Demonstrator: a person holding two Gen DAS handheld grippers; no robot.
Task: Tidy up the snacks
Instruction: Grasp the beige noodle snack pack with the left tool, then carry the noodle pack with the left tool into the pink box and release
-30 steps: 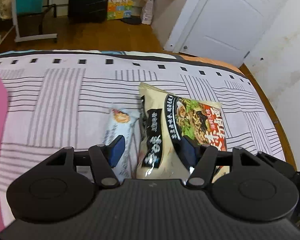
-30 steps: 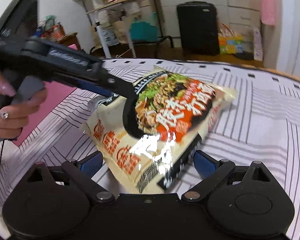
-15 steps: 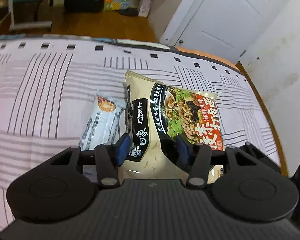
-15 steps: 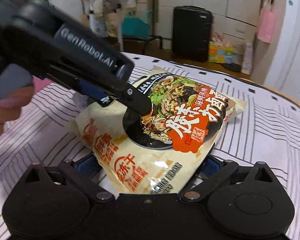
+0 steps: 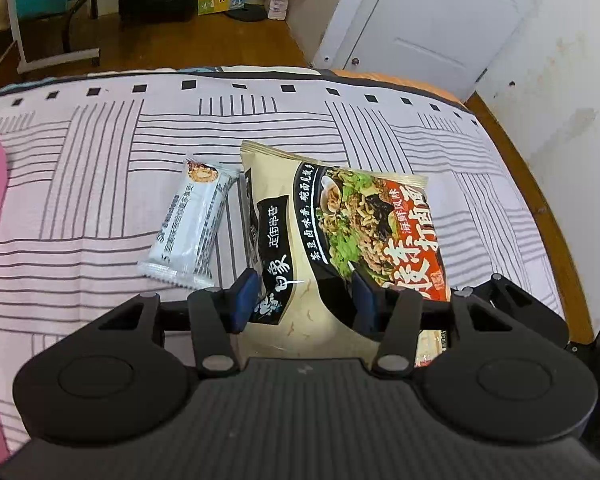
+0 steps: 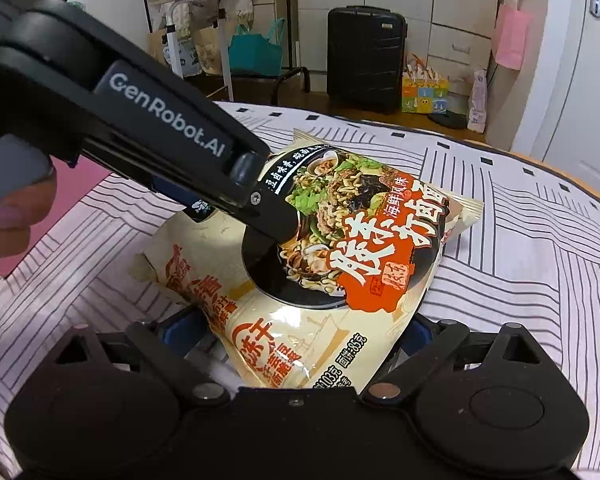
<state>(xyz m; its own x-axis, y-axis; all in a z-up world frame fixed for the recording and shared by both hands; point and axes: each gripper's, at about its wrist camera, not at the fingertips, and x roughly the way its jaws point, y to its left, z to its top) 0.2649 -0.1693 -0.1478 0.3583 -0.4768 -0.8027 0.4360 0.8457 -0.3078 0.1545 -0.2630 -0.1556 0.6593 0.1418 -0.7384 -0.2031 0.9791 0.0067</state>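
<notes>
Noodle packet (image 5: pixel 340 240): lying on the striped bedspread (image 5: pixel 100 184), its near end tilting up off the cloth; beige wrapper with a dark bowl of noodles and a red band of lettering
Left claw (image 5: pixel 304 300): closing its blue pads on the packet's near edge, one pad at each side of the wrapper, so it is gripping the packet
Right claw (image 6: pixel 296 332): sitting low with the packet's other end lying between its blue fingers (image 6: pixel 180 328); fingers spread wide at either side of the wrapper, not pinching it
Small white snack bar (image 5: pixel 188 224): resting flat on the bedspread just beside the packet's left edge, a thin gap showing between them
Bedspread: pale lilac with dark stripes, covering the bed
Further off: a black suitcase (image 6: pixel 366 56) standing on the wooden floor and a white door (image 5: pixel 432 20) showing past the bed
</notes>
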